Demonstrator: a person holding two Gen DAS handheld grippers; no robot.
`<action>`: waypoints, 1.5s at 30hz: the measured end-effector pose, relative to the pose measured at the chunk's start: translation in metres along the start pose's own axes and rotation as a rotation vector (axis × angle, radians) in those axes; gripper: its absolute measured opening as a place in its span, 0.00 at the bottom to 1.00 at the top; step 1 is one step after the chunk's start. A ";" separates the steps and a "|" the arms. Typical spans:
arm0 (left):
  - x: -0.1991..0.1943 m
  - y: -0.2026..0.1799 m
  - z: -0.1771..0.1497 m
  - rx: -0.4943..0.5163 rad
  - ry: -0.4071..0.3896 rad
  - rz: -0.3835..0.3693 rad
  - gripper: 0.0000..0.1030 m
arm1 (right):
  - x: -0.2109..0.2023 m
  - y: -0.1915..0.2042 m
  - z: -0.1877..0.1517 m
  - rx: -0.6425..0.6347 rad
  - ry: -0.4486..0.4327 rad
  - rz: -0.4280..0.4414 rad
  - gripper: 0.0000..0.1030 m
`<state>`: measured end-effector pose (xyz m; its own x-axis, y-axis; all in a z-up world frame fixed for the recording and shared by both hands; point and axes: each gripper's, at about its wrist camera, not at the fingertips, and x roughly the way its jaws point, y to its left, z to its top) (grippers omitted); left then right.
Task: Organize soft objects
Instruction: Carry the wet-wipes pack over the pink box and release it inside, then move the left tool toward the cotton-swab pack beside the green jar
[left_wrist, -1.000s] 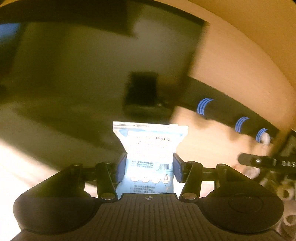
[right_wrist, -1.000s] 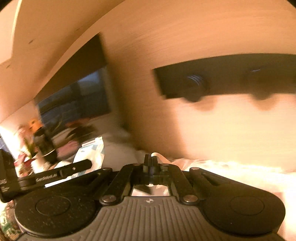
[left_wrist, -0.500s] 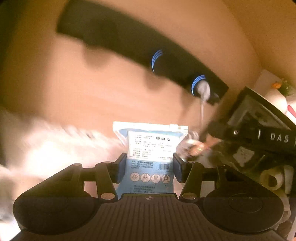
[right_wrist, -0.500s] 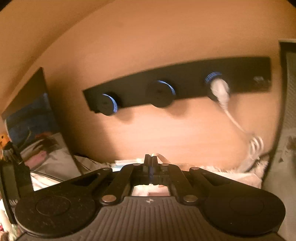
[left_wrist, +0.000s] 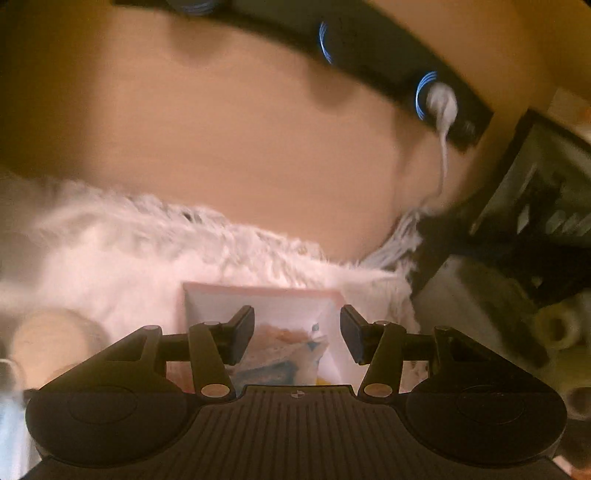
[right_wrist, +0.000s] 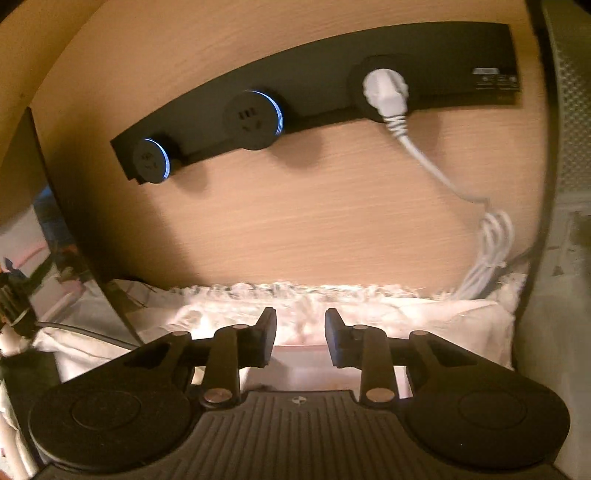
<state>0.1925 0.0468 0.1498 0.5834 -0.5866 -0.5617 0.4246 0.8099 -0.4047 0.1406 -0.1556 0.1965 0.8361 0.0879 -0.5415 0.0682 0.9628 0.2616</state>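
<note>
My left gripper is open and empty, above a pink-rimmed box that stands on a white fluffy cloth. Soft packets lie inside the box, between and below the jaws; the image is blurred. My right gripper is open and empty, above the same white fluffy cloth and the pink box's rim close to the wooden back wall.
A black socket strip with a white plug and cord runs along the wooden wall. A mirror stands at left. A dark rack and paper rolls are at right. A round lid lies at left.
The left gripper has let go of the blue-and-white packet and opened over the box. The right gripper has opened from shut. Both views swung towards the wall and downward.
</note>
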 end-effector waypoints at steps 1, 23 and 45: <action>-0.014 0.006 0.000 -0.018 -0.025 -0.001 0.54 | -0.002 0.000 -0.003 0.007 0.001 -0.004 0.29; -0.204 0.213 -0.057 -0.183 -0.123 0.452 0.54 | 0.007 0.140 -0.131 -0.315 0.032 0.070 0.65; -0.150 0.247 -0.047 -0.270 0.012 0.523 0.54 | 0.021 0.183 -0.210 -0.502 0.211 0.164 0.77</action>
<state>0.1771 0.3351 0.1005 0.6593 -0.1104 -0.7437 -0.1099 0.9644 -0.2405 0.0568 0.0759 0.0654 0.6839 0.2459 -0.6869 -0.3633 0.9312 -0.0284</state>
